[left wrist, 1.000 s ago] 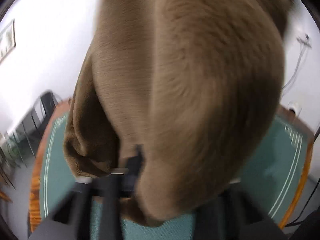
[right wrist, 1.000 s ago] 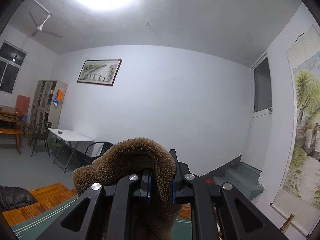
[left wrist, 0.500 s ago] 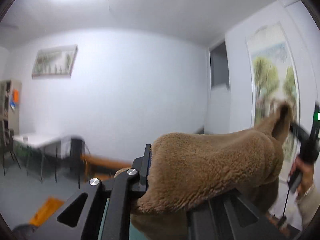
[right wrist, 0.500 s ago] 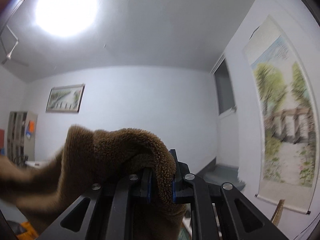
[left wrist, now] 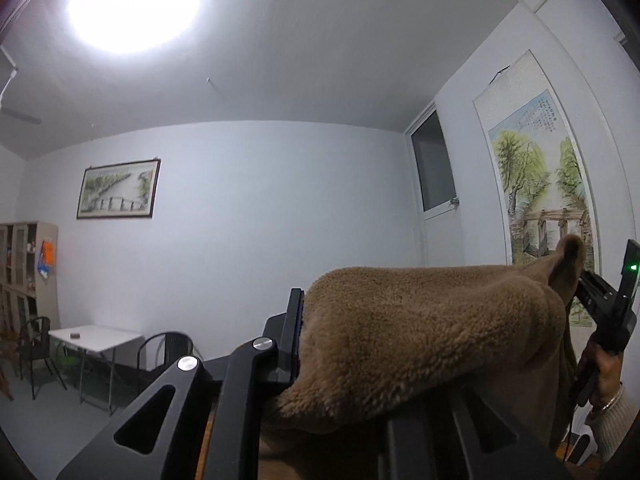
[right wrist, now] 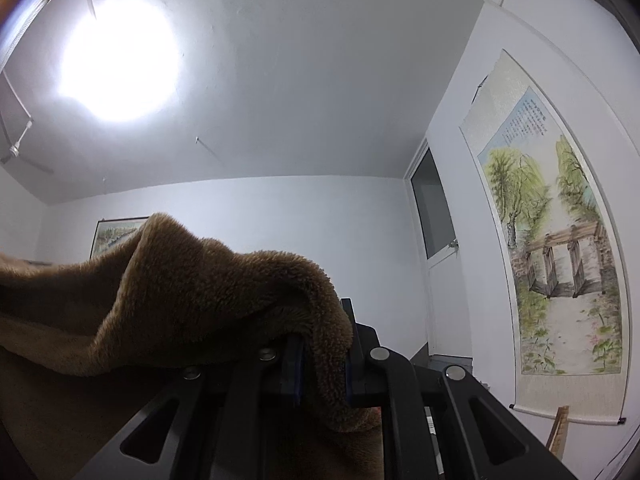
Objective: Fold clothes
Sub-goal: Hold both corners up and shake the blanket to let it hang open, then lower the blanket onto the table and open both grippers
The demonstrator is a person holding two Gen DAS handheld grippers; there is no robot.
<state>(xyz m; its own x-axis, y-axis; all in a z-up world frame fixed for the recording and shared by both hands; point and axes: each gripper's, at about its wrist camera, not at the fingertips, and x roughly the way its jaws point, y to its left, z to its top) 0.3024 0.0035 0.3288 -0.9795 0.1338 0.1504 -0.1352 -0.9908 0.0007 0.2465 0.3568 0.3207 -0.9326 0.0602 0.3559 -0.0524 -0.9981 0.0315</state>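
A brown fleece garment hangs in the air, stretched between both grippers. My left gripper has the fleece between its jaws; they are opening slightly, and the pads still pinch the cloth. The fleece covers its right finger. In the left wrist view the cloth runs right to my right gripper, held by a person's hand in a cream sleeve. In the right wrist view my right gripper is shut on a fold of the garment, which trails off to the left.
Both cameras face the room's white walls. A scroll painting hangs on the right beside a door. A framed picture, a white folding table, black chairs and a cabinet stand at the left.
My left gripper has swung up from looking down at a green table mat to facing the wall, lifting the garment. The right gripper turned towards the scroll; the fleece now spreads between the grippers.
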